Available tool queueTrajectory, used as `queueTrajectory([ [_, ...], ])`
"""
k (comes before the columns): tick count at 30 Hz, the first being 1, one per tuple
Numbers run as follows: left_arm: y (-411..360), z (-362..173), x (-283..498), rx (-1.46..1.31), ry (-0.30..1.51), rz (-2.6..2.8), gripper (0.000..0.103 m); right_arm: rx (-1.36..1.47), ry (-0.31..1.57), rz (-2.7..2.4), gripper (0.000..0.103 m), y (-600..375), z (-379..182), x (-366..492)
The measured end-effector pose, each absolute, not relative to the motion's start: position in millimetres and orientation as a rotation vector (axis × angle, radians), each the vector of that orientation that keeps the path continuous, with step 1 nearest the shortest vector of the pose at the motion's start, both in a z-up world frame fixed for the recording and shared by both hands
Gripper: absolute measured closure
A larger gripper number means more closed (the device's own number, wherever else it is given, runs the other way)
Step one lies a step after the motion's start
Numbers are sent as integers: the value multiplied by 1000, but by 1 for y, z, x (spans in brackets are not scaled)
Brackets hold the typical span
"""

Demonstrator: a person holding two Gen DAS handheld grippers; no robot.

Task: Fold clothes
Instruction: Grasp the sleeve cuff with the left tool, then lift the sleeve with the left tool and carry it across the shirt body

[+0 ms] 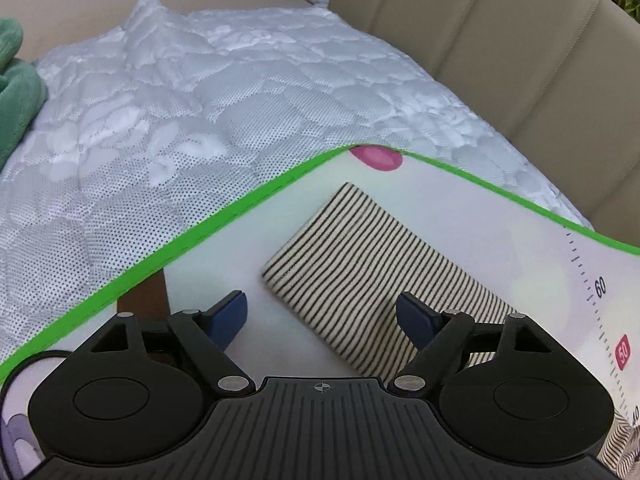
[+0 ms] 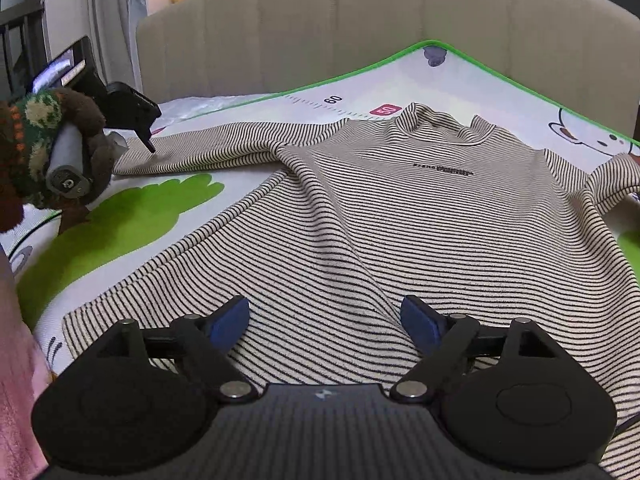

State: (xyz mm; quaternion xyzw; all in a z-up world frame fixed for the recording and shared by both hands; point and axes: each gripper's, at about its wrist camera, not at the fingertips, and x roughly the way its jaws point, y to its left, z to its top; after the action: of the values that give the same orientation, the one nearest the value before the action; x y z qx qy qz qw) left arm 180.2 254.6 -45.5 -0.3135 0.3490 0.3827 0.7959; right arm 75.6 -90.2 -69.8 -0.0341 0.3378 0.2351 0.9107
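- The striped shirt (image 2: 400,208) lay flat and face up on the play mat (image 2: 500,76), which covered part of the bed. It was spread out, likely so it would be easy to fold.
- One sleeve (image 1: 360,276) stretched out to the side. The left gripper (image 1: 320,316) hovered right over its end with its blue fingers (image 1: 228,312) wide apart, holding nothing. It looked ready to pinch the sleeve.
- The right gripper (image 2: 324,320) waited over the bottom part of the shirt. Its fingers were spread apart too, with nothing between them.
- I think folding had not started yet, because both sleeves lay out to the sides.
- A green towel (image 1: 16,80) sat well apart on the white quilt (image 1: 200,100).
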Motion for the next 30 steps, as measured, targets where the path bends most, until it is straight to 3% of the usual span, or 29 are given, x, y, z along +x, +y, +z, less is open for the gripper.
queueTrajectory([
  [3,256,-49,183,-671,745,818,21,-9,691,486,19,-107,-56,73],
  [5,254,-47,184,-638,740,817,39,34,628,424,19,-128,-42,67],
  [7,251,-45,185,-617,737,792,67,101,550,333,17,-153,-35,58],
  [9,246,-41,188,-601,733,747,82,195,485,246,11,-179,-33,52],
  [13,217,-18,196,-474,701,629,86,368,490,181,10,-206,-41,58],
  [19,159,56,216,-243,613,433,97,228,447,288,9,-179,-42,52],
  [26,95,157,227,-134,518,256,98,178,388,350,6,-168,-35,41],
  [30,111,161,210,-175,568,246,90,287,385,351,5,-186,-35,44],
])
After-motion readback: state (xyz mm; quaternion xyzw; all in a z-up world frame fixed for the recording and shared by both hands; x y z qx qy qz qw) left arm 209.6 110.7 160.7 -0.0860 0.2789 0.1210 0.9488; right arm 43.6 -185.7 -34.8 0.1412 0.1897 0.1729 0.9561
